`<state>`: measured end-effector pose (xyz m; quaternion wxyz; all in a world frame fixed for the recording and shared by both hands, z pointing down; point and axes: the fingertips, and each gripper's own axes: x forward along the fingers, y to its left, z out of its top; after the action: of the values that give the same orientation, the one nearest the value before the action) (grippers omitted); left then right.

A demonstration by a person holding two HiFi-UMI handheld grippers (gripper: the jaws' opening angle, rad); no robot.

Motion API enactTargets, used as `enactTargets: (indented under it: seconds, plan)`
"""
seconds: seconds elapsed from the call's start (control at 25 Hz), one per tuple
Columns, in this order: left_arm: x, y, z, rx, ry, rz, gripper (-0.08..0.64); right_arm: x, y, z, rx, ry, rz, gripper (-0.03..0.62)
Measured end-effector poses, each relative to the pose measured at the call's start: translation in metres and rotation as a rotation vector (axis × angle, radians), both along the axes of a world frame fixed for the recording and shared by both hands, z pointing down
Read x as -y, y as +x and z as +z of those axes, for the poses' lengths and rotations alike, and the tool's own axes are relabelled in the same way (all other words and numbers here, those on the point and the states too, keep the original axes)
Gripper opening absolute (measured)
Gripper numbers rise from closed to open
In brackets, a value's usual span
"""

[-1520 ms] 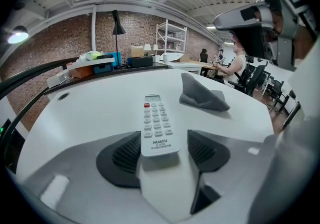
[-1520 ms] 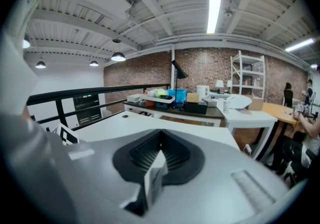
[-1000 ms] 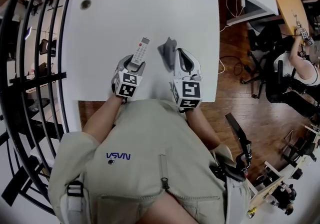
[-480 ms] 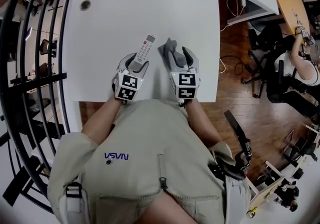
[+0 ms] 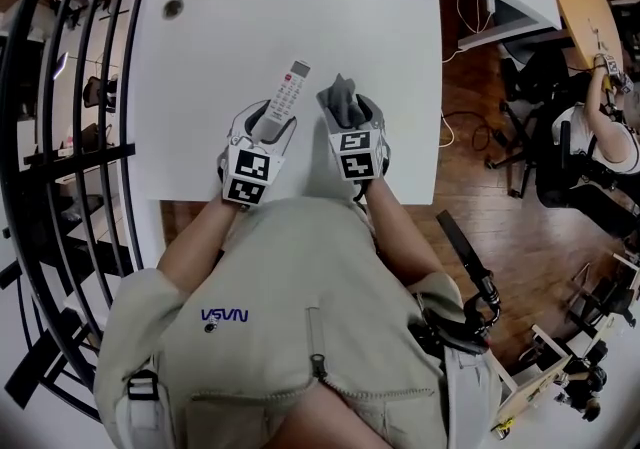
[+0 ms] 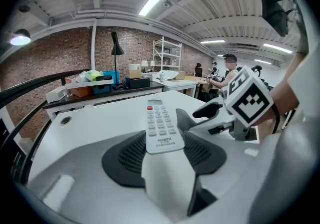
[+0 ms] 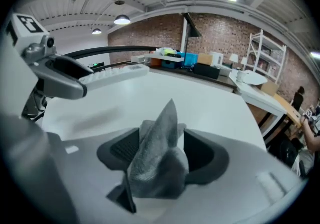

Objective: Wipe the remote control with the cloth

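A white remote control (image 5: 287,89) sticks out over the white table (image 5: 210,47), and my left gripper (image 5: 268,123) is shut on its near end. In the left gripper view the remote (image 6: 160,127) lies button side up between the dark pads. A crumpled grey cloth (image 5: 340,97) stands in a peak on the table just right of the remote. My right gripper (image 5: 351,117) has just been opening and stands open low around the cloth (image 7: 159,160), with a gap at the right pad (image 7: 206,155). The left gripper (image 7: 62,81) and the remote (image 7: 117,74) show at the upper left.
A round cable hole (image 5: 172,8) sits in the table's far left corner. Black railings (image 5: 60,137) run along the left. Wooden floor, desks and a seated person (image 5: 590,132) lie to the right. The table's near edge is right under both grippers.
The right gripper has dropped toward the table and its jaws have gone from shut on the cloth to wide open. The left gripper has lifted the remote a little.
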<state>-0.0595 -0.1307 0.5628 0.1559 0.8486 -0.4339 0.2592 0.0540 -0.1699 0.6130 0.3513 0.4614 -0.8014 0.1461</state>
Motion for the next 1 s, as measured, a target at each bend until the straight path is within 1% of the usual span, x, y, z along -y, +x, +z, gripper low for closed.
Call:
enactTargets:
  seconds: [0.12,0.28,0.36,0.4,0.52,0.6,0.68,0.8,0.88,1.0]
  plan:
    - [0.001,-0.001,-0.008,0.002,0.007,-0.004,0.242,-0.003,0.002,0.011,-0.043,-0.028,-0.012,0.274]
    - [0.001,-0.003,-0.018,0.011,0.021,-0.003,0.242,-0.007,0.001,0.021,-0.076,-0.038,-0.031,0.193]
    - [-0.001,-0.004,-0.022,0.013,0.031,-0.001,0.242,-0.009,-0.004,0.023,-0.077,-0.034,-0.041,0.152]
    - [-0.001,-0.003,-0.025,0.014,0.036,0.001,0.242,-0.009,-0.006,0.023,-0.074,-0.035,-0.045,0.111]
    - [0.002,0.0,-0.03,0.021,0.05,0.008,0.242,-0.008,-0.006,0.026,-0.067,-0.046,-0.047,0.047]
    - [0.002,0.002,-0.032,0.028,0.057,0.014,0.242,-0.009,-0.005,0.023,-0.062,-0.052,-0.041,0.032]
    - [0.001,0.002,-0.036,0.036,0.064,0.022,0.242,-0.008,-0.004,0.011,-0.035,-0.038,-0.026,0.029]
    - [0.001,0.004,-0.043,0.041,0.072,0.031,0.242,-0.002,-0.004,-0.024,0.054,0.022,0.017,0.026]
    - [0.002,0.007,-0.046,0.039,0.076,0.037,0.242,0.003,-0.004,-0.055,0.118,0.079,0.041,0.025]
    - [0.002,0.011,-0.052,0.041,0.089,0.057,0.242,0.011,-0.005,-0.106,0.191,0.18,0.05,0.024]
